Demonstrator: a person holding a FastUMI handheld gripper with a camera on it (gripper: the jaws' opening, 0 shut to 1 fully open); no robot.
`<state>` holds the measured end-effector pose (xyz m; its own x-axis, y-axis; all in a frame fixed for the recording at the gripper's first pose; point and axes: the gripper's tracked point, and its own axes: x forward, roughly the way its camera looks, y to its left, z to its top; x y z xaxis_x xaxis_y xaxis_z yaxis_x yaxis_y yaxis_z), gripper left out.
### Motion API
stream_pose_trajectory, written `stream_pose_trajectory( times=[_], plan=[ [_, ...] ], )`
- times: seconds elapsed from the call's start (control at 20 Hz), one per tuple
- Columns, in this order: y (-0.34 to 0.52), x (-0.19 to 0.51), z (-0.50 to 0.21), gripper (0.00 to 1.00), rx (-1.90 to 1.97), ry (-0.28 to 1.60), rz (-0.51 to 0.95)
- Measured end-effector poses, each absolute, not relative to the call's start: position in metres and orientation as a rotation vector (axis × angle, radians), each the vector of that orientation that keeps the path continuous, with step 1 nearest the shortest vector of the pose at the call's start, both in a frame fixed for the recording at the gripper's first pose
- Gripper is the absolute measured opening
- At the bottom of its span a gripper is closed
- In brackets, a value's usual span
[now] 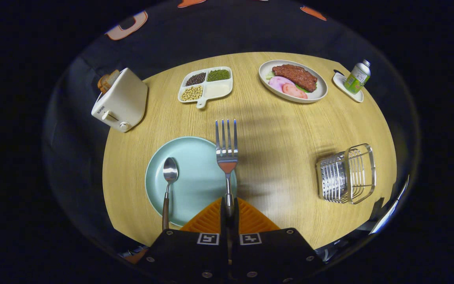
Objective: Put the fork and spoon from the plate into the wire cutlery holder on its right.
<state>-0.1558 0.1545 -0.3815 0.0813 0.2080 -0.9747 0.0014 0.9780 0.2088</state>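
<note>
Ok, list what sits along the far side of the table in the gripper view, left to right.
toaster → divided tray of beans and seeds → oval plate of meat → small dish holding a green bottle. Nearer, the gripper is shut on the fork.

We held the hand-held gripper [229, 207] low and level, its two fingers [211, 221] pointing straight ahead and drawn in tight against each other. Both fingers pressed on the handle of the fork [226, 152], pinched between their tips, tines forward. The fork seemed lifted clear of what lay beneath, though we could not judge that surely.
</note>
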Motion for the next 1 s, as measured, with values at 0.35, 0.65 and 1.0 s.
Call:
stream_pose_trajectory(
  times=[0.35,0.65,1.0],
  plan=[
    [0.069,-0.173,-0.366,0.05,0.174,1.464,0.077],
    [0.004,-0.178,-0.360,0.04,0.154,1.453,0.004],
    [-0.038,-0.181,-0.365,0.05,0.103,1.479,-0.023]
  ],
)
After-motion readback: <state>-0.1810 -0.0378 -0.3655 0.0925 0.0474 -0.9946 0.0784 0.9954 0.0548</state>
